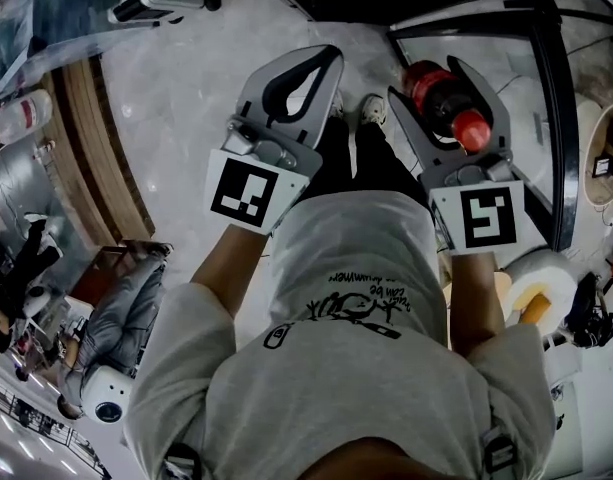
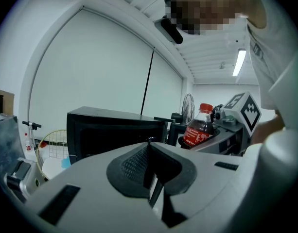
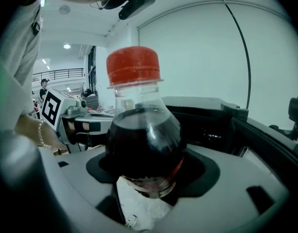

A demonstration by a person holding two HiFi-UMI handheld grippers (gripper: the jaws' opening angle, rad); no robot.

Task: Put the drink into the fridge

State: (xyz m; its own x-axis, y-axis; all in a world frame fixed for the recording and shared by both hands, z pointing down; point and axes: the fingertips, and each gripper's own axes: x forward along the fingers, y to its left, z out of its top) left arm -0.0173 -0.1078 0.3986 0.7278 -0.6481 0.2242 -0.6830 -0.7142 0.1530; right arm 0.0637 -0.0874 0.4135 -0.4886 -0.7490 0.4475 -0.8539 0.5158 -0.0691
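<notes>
Between right jaws: cola bottle (image 3: 144,144), dark drink, red cap (image 3: 133,65), red label; held off the floor in front of the person's body.
Right gripper (image 1: 431,80): jaws spread wide and clamped on the bottle's body, one pad on each side.
Left gripper (image 2: 149,152): jaws closed together, nothing between them; held level beside the right one.
Bottle axis: long axis runs cap to base, leaning rather than plumb.
Bottle heading: cap up and tipped back toward the right gripper's marker cube (image 1: 483,218); base points forward and down, away from the person.
Ahead of both grippers: black box-shaped cabinet (image 2: 114,130) with a dark front; probably the fridge, not certain, and I cannot tell whether its door is open.
Step in hand: carry; drink picked up, not yet in the fridge.
Progress: judged early to middle.
Next move calls for: walking the bottle up to the cabinet; the free left gripper suits the door; then righting the bottle so that its base meets a shelf first.
Risk: a round body could swivel in a two-pad grip.
</notes>
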